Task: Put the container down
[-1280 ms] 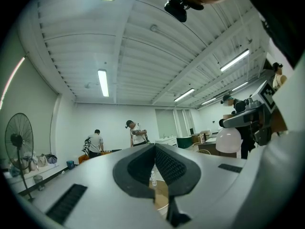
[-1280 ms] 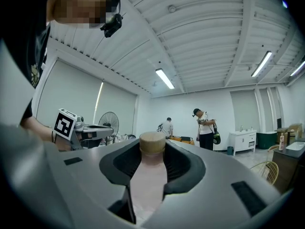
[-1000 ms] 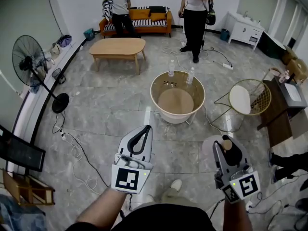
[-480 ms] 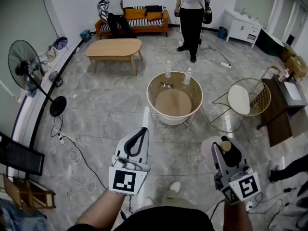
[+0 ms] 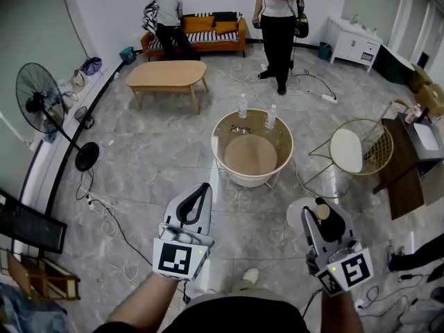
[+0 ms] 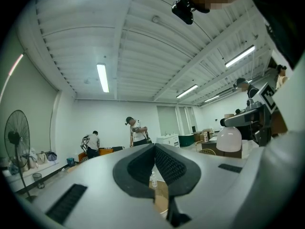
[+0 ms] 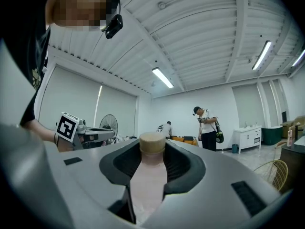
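Standing on a wide grey marble floor [image 5: 159, 151], the person has both grippers out low in front. Far back there's an orange sofa [image 5: 208, 30] with two people near it, and a wooden coffee table [image 5: 168, 76] just this side of it. Nearer in sits the round glass-topped table [image 5: 225, 127], two small bottles [image 5: 243, 106] on its far edge. A tall fan [image 5: 41, 96] stands off to the left, a wire chair [image 5: 357, 148] to the right. Now the left gripper [image 5: 204, 187]: fingers pressed together, nothing between them. The right gripper [image 5: 320, 217] is the busy one, pads clamped on the neck of the container [image 5: 298, 215]. It's a pale rounded bottle with a tan cap, held above the floor, well apart from the round table.
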`<state>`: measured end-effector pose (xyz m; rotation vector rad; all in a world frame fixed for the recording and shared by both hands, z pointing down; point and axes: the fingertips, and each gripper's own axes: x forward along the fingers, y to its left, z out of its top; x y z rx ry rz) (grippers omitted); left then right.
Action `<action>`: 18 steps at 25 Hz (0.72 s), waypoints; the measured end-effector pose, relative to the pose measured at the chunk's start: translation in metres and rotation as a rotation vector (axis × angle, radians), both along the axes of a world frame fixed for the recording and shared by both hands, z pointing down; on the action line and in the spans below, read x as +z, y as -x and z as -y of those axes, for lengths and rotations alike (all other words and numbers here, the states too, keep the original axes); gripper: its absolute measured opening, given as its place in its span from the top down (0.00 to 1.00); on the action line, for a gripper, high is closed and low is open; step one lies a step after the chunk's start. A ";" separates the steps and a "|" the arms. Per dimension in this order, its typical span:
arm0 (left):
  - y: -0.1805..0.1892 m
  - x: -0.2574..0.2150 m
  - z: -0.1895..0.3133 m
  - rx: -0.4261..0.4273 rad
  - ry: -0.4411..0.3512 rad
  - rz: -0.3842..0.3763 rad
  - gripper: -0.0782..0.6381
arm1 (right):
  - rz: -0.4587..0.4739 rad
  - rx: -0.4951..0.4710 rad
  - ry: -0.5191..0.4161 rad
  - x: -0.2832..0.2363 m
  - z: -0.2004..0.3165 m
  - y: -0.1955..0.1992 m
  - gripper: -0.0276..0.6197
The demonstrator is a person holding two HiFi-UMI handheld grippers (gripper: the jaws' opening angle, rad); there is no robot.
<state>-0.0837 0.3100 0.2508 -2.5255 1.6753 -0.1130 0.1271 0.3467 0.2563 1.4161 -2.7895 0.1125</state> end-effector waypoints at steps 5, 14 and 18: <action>-0.015 0.001 0.006 -0.037 0.007 0.041 0.87 | 0.016 -0.043 -0.019 -0.003 0.010 -0.014 0.73; -0.033 -0.015 0.012 -0.028 -0.066 0.028 0.87 | 0.014 -0.066 -0.019 -0.004 0.030 -0.027 0.73; -0.028 -0.013 0.024 -0.048 -0.061 0.030 0.87 | 0.011 -0.071 -0.023 -0.003 0.043 -0.026 0.73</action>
